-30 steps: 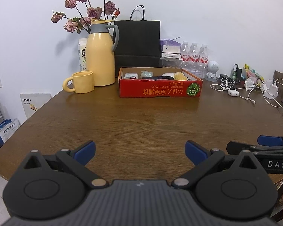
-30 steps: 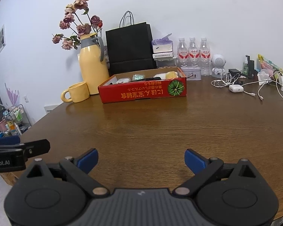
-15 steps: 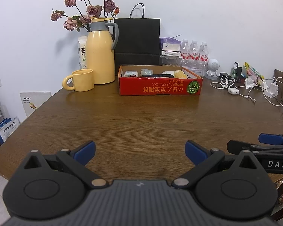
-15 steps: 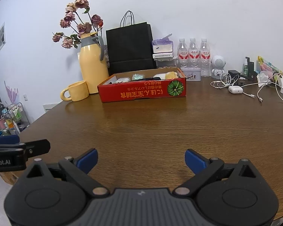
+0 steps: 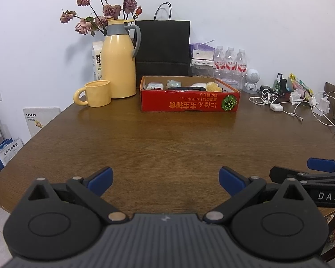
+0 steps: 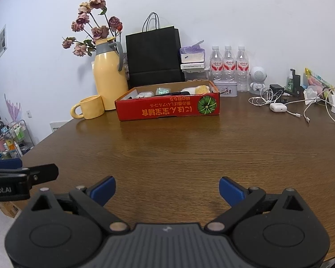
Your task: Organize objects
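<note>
Both the left gripper (image 5: 165,182) and right gripper (image 6: 167,189) gape wide, holding nothing, well short of the red cardboard box (image 5: 189,103). Behind the box stand three water bottles (image 6: 228,67); left of it, one yellow mug (image 5: 96,93). Inside lie perhaps five small items, indistinct. Only the right view shows a tin (image 6: 225,88) beside the box.

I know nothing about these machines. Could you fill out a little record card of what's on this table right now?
Surface: brown wooden table
Left gripper: open, empty, above the near edge
Right gripper: open, empty, beside the left one
Centre back: red cardboard box holding small items
Left of the box: yellow mug, yellow jug with dried flowers behind it
Behind the box: black paper bag, three water bottles
Right side: white cables and chargers
</note>
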Demonstrator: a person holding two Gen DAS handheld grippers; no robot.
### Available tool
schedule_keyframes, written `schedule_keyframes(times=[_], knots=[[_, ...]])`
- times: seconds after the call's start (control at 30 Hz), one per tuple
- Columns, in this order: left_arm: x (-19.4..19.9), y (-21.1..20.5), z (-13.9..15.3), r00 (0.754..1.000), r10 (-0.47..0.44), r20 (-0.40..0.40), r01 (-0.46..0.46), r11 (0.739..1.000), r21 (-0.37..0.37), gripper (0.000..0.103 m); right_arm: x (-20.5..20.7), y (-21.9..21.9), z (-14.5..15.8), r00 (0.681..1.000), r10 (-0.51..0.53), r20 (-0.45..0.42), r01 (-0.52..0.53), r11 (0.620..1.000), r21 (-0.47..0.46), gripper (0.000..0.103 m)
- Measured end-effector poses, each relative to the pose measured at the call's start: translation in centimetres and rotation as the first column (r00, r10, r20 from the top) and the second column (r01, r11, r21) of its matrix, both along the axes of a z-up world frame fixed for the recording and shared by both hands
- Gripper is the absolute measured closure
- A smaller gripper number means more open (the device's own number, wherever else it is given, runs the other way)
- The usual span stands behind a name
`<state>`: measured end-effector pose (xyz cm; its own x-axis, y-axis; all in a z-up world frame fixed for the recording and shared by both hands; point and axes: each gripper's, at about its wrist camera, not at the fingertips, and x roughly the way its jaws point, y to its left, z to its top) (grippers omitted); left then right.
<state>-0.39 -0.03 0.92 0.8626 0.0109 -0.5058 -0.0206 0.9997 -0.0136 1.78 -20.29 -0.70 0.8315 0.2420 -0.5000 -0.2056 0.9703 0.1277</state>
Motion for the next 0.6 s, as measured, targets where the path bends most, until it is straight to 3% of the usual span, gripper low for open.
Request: schedule_keyframes(times=[0.6], knots=[[0.55, 0.2, -0.79, 0.999, -0.017, -0.034, 0.017, 1.0, 0.005, 0.0, -0.1, -0.77, 0.51, 1.0, -0.004, 0.013, 0.005, 0.998, -0.055, 0.003]])
